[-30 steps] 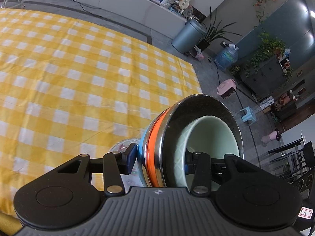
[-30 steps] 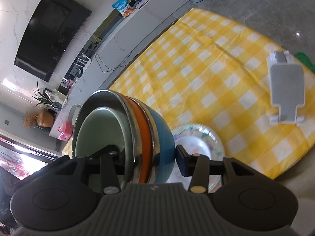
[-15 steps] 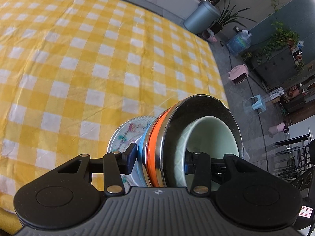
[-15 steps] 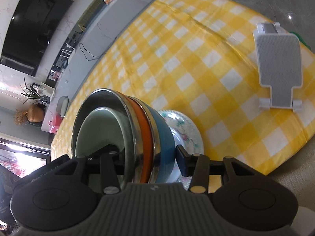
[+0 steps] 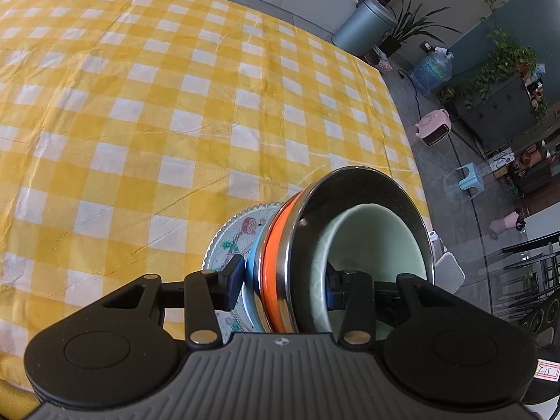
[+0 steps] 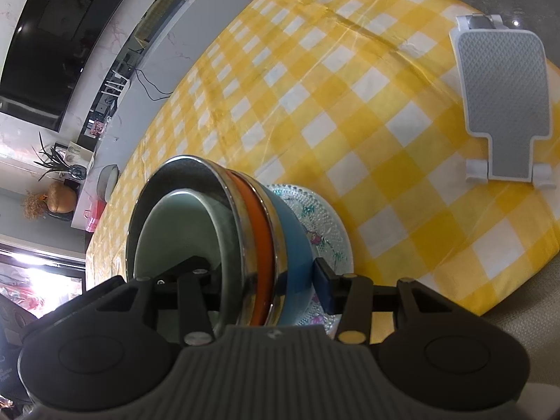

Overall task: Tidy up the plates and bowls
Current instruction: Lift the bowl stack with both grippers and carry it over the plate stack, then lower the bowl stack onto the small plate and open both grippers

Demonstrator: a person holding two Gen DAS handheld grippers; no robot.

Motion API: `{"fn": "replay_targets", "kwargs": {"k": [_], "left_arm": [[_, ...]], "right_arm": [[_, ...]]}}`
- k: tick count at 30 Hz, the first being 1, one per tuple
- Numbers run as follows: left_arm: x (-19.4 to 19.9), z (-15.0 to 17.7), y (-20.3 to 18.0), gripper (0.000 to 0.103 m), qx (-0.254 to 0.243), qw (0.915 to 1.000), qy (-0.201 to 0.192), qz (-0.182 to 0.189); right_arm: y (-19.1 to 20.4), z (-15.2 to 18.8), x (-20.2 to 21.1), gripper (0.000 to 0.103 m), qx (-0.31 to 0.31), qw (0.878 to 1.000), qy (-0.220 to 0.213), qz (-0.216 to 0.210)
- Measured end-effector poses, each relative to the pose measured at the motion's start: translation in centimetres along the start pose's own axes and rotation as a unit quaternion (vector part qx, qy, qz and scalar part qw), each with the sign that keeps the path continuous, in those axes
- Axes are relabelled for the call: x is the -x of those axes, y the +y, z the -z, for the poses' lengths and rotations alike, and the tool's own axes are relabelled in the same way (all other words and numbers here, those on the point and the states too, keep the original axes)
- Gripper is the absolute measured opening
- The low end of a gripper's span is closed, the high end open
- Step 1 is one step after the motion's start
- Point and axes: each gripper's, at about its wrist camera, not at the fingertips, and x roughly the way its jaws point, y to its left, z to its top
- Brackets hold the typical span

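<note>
A nested stack of bowls [image 5: 350,245] hangs on its side between the two grippers: a pale green ceramic bowl [image 5: 371,241] sits inside a steel bowl [image 5: 353,185], which sits in an orange-banded bowl [image 5: 271,255], with a blue bowl [image 6: 297,262] outermost. The left gripper [image 5: 283,287] is clamped across the stack's wall, one finger inside the green bowl, the other against the blue base. The right gripper [image 6: 259,280] grips the opposite side the same way, its fingers closed on the stack.

Just behind the blue base, at about 10 o'clock from it in the left wrist view, lies a patterned glass plate [image 5: 234,241] on the yellow checked tablecloth [image 5: 140,105]. I cannot tell whether the stack touches the plate. At 2 o'clock in the right wrist view a grey-and-white stand [image 6: 504,105] rests on the cloth, well apart from the plate. Beyond the table's far corner stands a grey bin [image 5: 360,24] beside a potted plant [image 5: 409,24], and a pink heater [image 5: 434,129] sits on the floor.

Compared with a second ago, much more of the plate shows beside the stack, and the grip on the bowls has not changed.
</note>
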Motion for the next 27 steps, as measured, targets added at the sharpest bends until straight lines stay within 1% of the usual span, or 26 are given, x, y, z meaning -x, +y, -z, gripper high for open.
{"fn": "replay_targets", "kwargs": {"k": [2, 11, 16, 18, 20, 21, 22, 24, 27], "left_arm": [[0.0, 0.0, 0.0, 0.047, -0.003, 1.0000, 0.001, 0.002], [0.1, -0.2, -0.5, 0.045, -0.022, 0.9998, 0.000, -0.005], [0.1, -0.2, -0.3, 0.046, -0.019, 0.9998, -0.002, -0.003], [0.3, -0.1, -0.4, 0.048, -0.023, 0.9997, -0.006, -0.005], [0.6, 0.0, -0.4, 0.051, -0.030, 0.9994, -0.013, -0.008], [0.7, 0.0, -0.5, 0.051, -0.033, 0.9993, -0.017, -0.007], [0.8, -0.1, -0.5, 0.054, -0.034, 0.9992, -0.019, -0.005], [1.1, -0.1, -0.7, 0.055, -0.040, 0.9989, -0.023, 0.001], [2.1, -0.1, -1.1, 0.058, -0.062, 0.9975, -0.035, 0.001]], "right_arm": [[-0.1, 0.0, 0.0, 0.047, -0.005, 1.000, 0.001, -0.003], [0.1, 0.4, 0.5, 0.051, 0.008, 1.000, -0.008, -0.002], [0.5, 0.5, 0.9, 0.059, 0.025, 0.999, -0.023, -0.003], [0.4, 0.4, 0.9, 0.063, 0.024, 0.999, -0.025, -0.003], [0.3, 0.4, 1.0, 0.066, 0.022, 0.999, -0.029, -0.003], [0.3, 0.4, 1.0, 0.069, 0.022, 0.999, -0.033, -0.001], [0.4, 0.4, 1.2, 0.069, 0.024, 0.999, -0.038, 0.001], [0.6, 0.6, 1.5, 0.070, 0.035, 0.998, -0.050, 0.001], [1.1, 0.7, 2.2, 0.071, 0.051, 0.996, -0.071, 0.003]]}}
